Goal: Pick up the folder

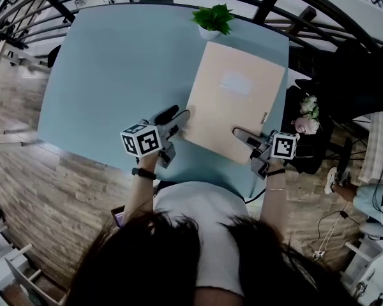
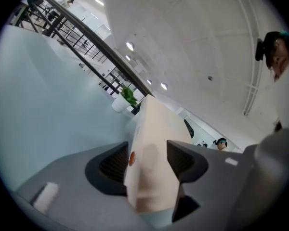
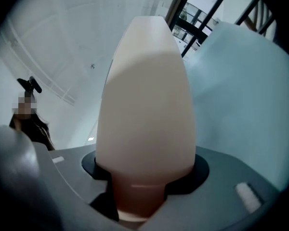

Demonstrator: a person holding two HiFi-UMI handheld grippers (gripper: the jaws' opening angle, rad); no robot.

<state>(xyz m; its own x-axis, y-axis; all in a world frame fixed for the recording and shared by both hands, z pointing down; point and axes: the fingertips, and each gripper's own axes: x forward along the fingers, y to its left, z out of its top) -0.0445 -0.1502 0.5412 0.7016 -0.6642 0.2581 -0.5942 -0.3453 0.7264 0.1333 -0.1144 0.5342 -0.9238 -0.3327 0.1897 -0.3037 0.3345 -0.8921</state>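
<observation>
A pale peach folder point(image 1: 233, 101) is held up over the light blue table point(image 1: 121, 69), gripped at its near edge from both sides. My left gripper point(image 1: 179, 121) is shut on the folder's near left corner; in the left gripper view the folder point(image 2: 151, 153) stands edge-on between the grey jaws. At the near right part of the edge my right gripper point(image 1: 242, 136) is shut on it, and the folder point(image 3: 147, 100) fills the gap between that gripper's jaws. A pale label shows on the folder's top face.
A small potted plant point(image 1: 212, 19) stands at the table's far edge, just beyond the folder. A dark railing curves behind the table. Pink flowers point(image 1: 306, 116) and dark furniture sit off the table's right side. Wooden floor lies to the left.
</observation>
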